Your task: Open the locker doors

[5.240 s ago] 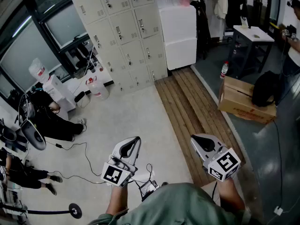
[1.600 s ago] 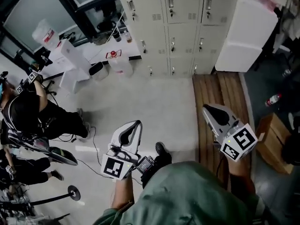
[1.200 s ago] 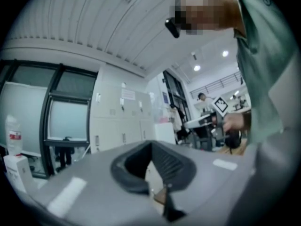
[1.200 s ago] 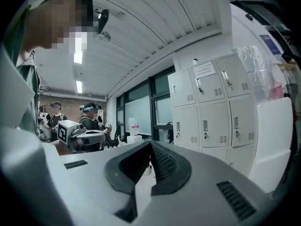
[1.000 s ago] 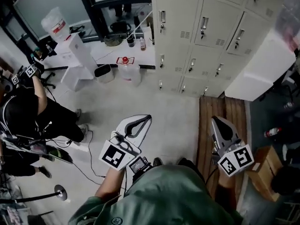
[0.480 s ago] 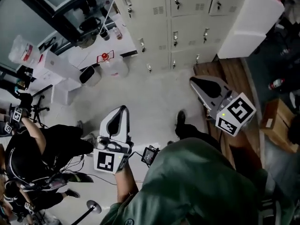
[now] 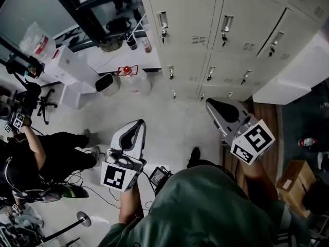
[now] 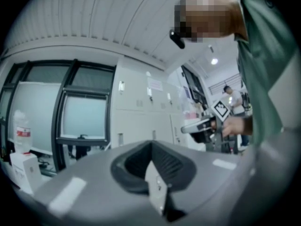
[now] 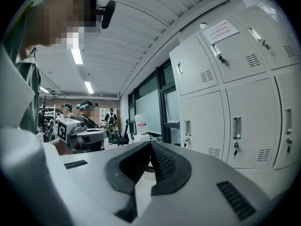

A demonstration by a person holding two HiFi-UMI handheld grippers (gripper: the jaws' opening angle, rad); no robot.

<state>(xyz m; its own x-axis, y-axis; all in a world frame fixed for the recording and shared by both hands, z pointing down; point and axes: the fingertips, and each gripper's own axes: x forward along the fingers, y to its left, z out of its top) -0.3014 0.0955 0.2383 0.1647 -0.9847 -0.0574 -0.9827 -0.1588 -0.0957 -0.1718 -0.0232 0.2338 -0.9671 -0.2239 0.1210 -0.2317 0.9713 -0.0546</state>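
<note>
Beige lockers (image 7: 187, 19) stand ahead of you across the pale floor (image 7: 169, 122), their doors shut, while your left gripper (image 7: 138, 125) and right gripper (image 7: 212, 105) hover short of them, jaws together, holding nothing.

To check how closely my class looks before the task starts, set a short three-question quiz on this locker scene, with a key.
1. True or false: one of the locker doors stands open.
2. What is between the jaws of the right hand-held gripper? A) a key B) a door handle C) nothing
3. Fill in: the jaws of the left hand-held gripper are ____ (apart or together).

Key: 1 false, all doors in view are closed; 2 C; 3 together.
</note>
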